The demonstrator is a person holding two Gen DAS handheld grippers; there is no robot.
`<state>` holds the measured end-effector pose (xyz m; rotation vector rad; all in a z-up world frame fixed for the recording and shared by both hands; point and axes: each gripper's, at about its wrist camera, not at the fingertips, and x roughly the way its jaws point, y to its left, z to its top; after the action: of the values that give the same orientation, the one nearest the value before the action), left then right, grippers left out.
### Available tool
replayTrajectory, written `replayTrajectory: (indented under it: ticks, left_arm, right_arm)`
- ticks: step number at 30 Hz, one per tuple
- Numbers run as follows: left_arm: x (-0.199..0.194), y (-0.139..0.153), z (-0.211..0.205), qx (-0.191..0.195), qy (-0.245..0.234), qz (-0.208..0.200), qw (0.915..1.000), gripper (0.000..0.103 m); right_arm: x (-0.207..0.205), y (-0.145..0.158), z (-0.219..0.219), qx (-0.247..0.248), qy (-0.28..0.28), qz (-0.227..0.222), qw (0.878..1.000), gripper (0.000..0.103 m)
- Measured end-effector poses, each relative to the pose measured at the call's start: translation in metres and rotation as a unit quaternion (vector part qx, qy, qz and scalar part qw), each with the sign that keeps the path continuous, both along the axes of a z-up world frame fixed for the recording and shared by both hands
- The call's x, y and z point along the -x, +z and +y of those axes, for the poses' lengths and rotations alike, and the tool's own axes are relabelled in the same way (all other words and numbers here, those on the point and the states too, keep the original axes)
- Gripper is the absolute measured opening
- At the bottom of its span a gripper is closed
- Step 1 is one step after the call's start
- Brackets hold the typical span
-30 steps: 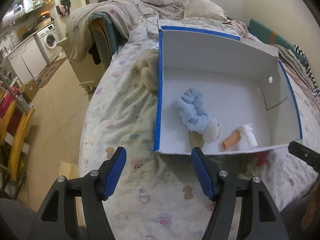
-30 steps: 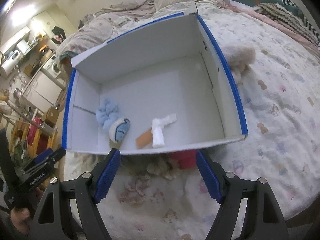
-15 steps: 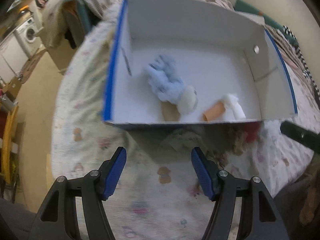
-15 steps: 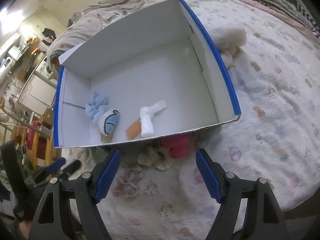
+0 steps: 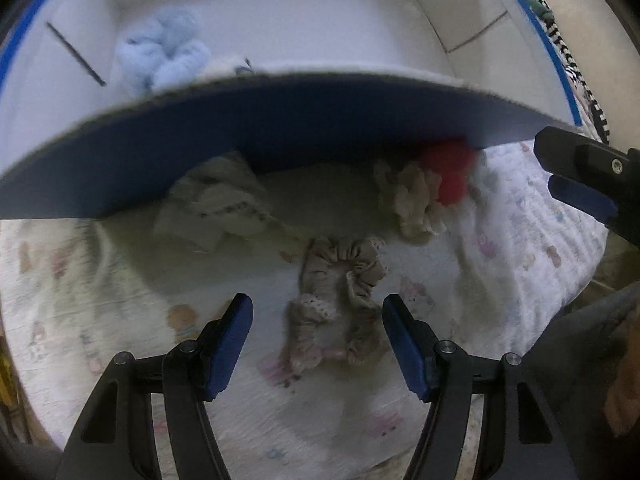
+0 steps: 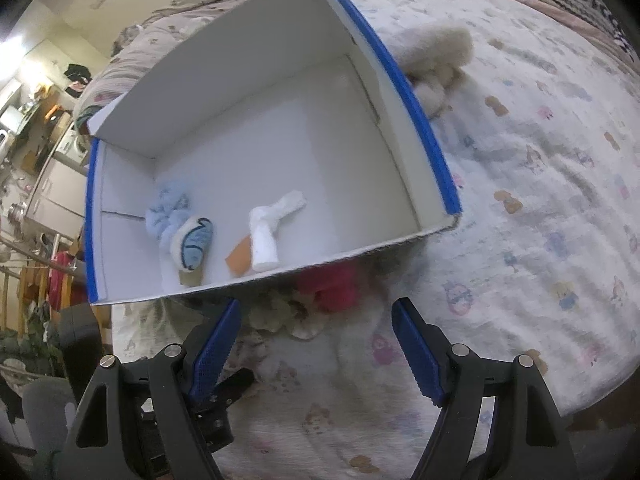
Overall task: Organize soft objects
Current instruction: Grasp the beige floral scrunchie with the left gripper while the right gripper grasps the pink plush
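Left tongs (image 5: 318, 330), jaws wide and empty, point down over a beige scrunchie (image 5: 340, 280) lying on the bed (image 5: 520, 240) just before the blue-edged box (image 6: 416, 108). Right tongs (image 6: 316, 338), also wide and empty, hover near a red soft item (image 6: 332, 284) and cream scrunchie (image 6: 276, 314) against the box's near wall.

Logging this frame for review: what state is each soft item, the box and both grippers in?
box: open-topped, on the bed.
blue scrunchie: inside box.
white roll: inside box.
beige scrunchie: on bedspread, outside box, between open jaws, ungripped.
cream scrunchie: outside, by front wall.
red item: outside, against front wall.
left gripper: open.
right gripper: open, empty.
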<state>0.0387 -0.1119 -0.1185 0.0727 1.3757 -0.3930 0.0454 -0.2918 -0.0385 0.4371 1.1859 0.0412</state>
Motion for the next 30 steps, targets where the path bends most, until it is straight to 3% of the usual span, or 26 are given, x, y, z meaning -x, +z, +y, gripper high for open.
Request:
replayTrajectory:
  ticks: [3, 5, 7, 9, 12, 19, 22, 30]
  left_arm:
    - [-0.001, -0.007, -0.007, -0.003, -0.009, 0.006, 0.9999, 0.064]
    - [0.000, -0.008, -0.010, -0.012, -0.014, 0.000, 0.9998, 0.049]
    - [-0.001, -0.009, -0.011, -0.021, -0.017, 0.002, 0.9996, 0.021]
    - [-0.003, -0.009, -0.008, 0.000, -0.013, 0.015, 0.9998, 0.013]
    - [-0.004, -0.003, 0.004, 0.019, 0.002, 0.026, 0.9995, 0.012]
    - [0.011, 0.031, 0.039, 0.011, 0.040, -0.017, 0.9990, 0.012]
    - [0.015, 0.051, 0.064, 0.014, 0.072, -0.040, 0.9965, 0.011]
    - [0.014, 0.077, 0.115, -0.002, 0.146, -0.091, 0.9851, 0.011]
  right_arm:
    - [0.001, -0.007, -0.010, 0.006, -0.022, 0.014, 1.000, 0.082]
    - [0.001, -0.014, -0.019, -0.004, -0.040, 0.029, 0.999, 0.082]
    - [0.000, -0.022, -0.028, -0.016, -0.059, 0.045, 0.997, 0.082]
    - [-0.002, -0.028, -0.033, -0.026, -0.071, 0.055, 0.996, 0.082]
    - [-0.005, -0.033, -0.034, -0.030, -0.071, 0.061, 0.995, 0.082]
    - [-0.016, -0.037, -0.020, -0.035, -0.053, 0.054, 0.997, 0.074]
    - [-0.024, -0.041, -0.009, -0.013, -0.038, 0.059, 0.997, 0.063]
    - [-0.043, -0.052, 0.021, 0.038, 0.010, 0.064, 0.997, 0.062]
